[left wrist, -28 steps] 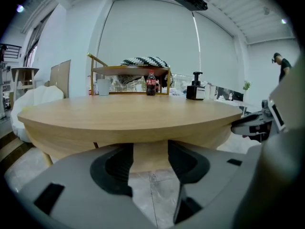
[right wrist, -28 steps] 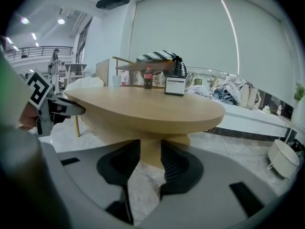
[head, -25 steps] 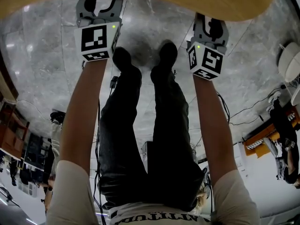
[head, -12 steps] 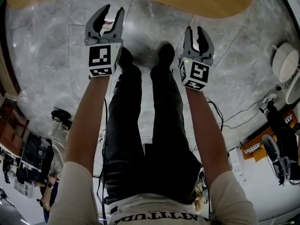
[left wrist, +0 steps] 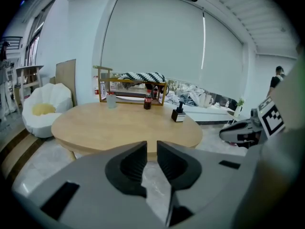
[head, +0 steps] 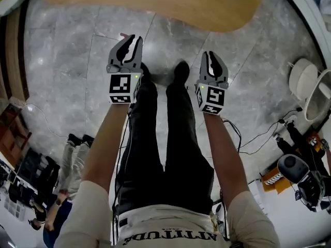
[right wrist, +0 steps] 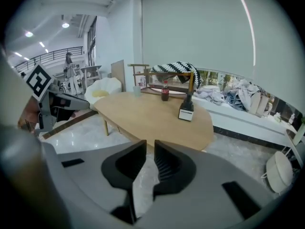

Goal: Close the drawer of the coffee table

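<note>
Above grey marble floor, just short of the oval wooden desk, left hand-held gripper and right hand-held gripper, both empty, jaws just closing down to a narrow gap, drawer itself not discernible

A cola bottle and a dispenser are recorded well ahead of the left gripper; a white seat is noted to its left.

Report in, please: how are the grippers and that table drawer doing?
Jaws of left gripper and right gripper just closing, narrow gap, empty. Both short of table. No open drawer in sight. Nothing in the way.
</note>
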### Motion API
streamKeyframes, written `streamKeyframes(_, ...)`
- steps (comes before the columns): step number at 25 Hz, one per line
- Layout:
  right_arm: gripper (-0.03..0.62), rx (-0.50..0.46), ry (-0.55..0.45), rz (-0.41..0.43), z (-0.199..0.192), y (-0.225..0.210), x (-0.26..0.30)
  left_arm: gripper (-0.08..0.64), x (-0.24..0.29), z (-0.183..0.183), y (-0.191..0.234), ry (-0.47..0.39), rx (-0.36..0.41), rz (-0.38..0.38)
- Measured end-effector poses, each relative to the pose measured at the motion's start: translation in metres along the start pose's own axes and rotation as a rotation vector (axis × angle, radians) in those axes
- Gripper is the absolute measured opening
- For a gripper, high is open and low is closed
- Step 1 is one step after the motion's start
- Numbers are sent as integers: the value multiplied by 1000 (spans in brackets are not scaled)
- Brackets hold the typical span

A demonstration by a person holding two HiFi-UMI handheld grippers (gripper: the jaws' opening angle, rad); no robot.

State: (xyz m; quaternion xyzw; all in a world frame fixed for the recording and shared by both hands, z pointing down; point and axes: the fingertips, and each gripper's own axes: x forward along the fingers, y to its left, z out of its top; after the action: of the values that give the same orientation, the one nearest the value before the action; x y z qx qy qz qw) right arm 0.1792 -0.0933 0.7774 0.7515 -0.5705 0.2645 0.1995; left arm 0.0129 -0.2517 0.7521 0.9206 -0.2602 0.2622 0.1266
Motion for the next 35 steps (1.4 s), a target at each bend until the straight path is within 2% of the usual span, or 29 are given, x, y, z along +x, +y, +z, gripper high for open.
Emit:
streamKeyframes(7,46,15,-36,28,65,3,-61,58,-66,58,-8,-30,-48,23)
streamKeyframes(12,38,12,-56,39,101,-16,-105,46,-106,99,-30,-23,-13,31)
streamKeyframes(20,35,11,-49,44,138,-93,-119,25,-95,153,-50,5,34,58)
streamKeyframes(22,35,-4,-70,50,152,-83,-129,23,-115,161,-44,-14,46,53)
streamKeyframes(25,25,-23,-91,77,167,-47,-143,21,-150,163,-20,-34,46,35)
streamKeyframes(28,23,-42,-149,97,219,-9,-196,21,-222,209,-1,-82,58,42)
streamKeyframes(31,21,-55,-200,90,263,12,-265,21,-303,252,-4,-99,26,34)
streamKeyframes(35,21,-67,-240,66,284,9,-292,21,-335,272,-8,-118,43,4)
